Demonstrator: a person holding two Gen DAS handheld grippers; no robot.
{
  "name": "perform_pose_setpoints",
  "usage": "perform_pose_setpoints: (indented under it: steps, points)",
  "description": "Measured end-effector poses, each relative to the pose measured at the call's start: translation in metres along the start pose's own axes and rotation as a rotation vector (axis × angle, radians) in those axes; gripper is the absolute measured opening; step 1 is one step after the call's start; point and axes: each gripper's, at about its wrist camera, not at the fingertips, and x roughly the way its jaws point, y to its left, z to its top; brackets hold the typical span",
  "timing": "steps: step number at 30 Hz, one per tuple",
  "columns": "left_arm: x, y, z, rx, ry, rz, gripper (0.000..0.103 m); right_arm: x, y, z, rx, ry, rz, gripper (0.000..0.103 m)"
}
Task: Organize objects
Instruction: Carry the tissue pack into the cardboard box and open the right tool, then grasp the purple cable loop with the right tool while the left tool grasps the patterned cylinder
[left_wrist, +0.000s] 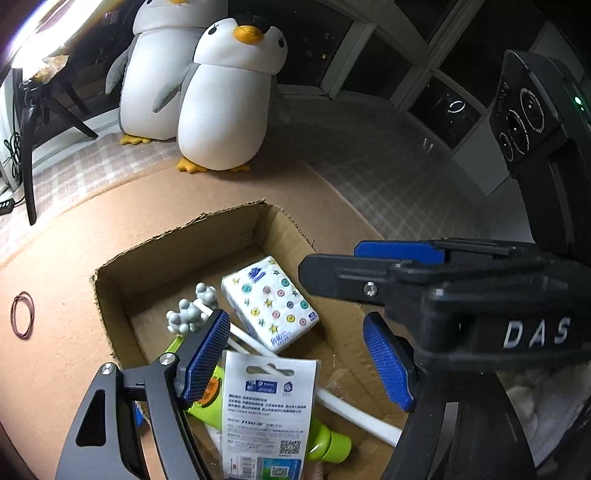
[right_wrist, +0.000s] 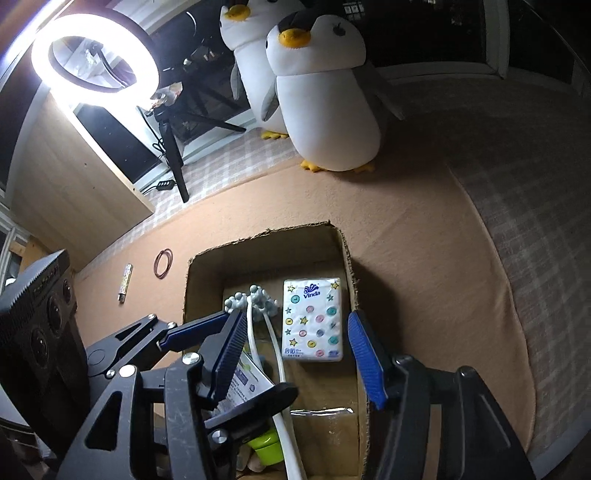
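**Both tools hung open over the box, with loose items left outside it**

The left tool (left_wrist: 295, 363) stood with its 2 blue ribbed pads spread wide and nothing pressed between them; the white carded package (left_wrist: 267, 413) lay under the gap, not pinched. The right tool (right_wrist: 297, 363) was likewise parted, pads clear of everything, pointing down into the cardboard box (right_wrist: 345, 243). No earlier view was given, so only this open, empty stance could be stated.

By my reading, the step in hand was the end of a drop-off: both tools sat over the box with nothing held. The next move probably called for lifting clear of the torn rim and going out to the 2 things on the blanket beside the box, the thin rubber-band loop (right_wrist: 163, 263) and the small patterned lighter (right_wrist: 125, 283). Both lay flat and low, so a shallow, narrow pinch would be needed; the loop looked limp and likely to slip.

Inside the box lay a soft plastic-wrapped tissue pack (right_wrist: 312, 319) printed with buttons and stars, a scalp massager (right_wrist: 255, 301) with grey knobbed tips on slim white stems, the glossy carded package, and a lime-green tube (left_wrist: 327, 441) with a rounded cap. The box was raw corrugated board with ragged cut edges.

It rested on a peach fleece blanket (right_wrist: 424, 236), matte and slightly napped, over a checked bed cover (right_wrist: 535, 206). 2 plump white plush penguins (right_wrist: 325, 107) stood behind, and a ring light (right_wrist: 96, 55) glared at the left.
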Motion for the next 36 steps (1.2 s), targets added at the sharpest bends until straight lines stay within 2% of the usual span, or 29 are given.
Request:
perform_pose_setpoints:
  steps: [9,16,28,36]
  points:
    - [-0.025,0.013,-0.017,-0.002,-0.01,0.003,0.078,0.003,0.018,-0.01,0.0,-0.003,-0.007,0.053]
    - [-0.065,0.048,-0.046,-0.042,-0.026,0.057,0.078,-0.007,0.046,-0.026,-0.022,-0.051,-0.012,0.053]
    - [-0.156,0.155,-0.113,-0.213,-0.072,0.196,0.078,0.012,0.125,-0.037,-0.141,-0.045,0.0,0.053]
    - [-0.196,0.221,-0.141,-0.314,-0.073,0.274,0.078,0.037,0.191,-0.036,-0.232,-0.019,0.037,0.053]
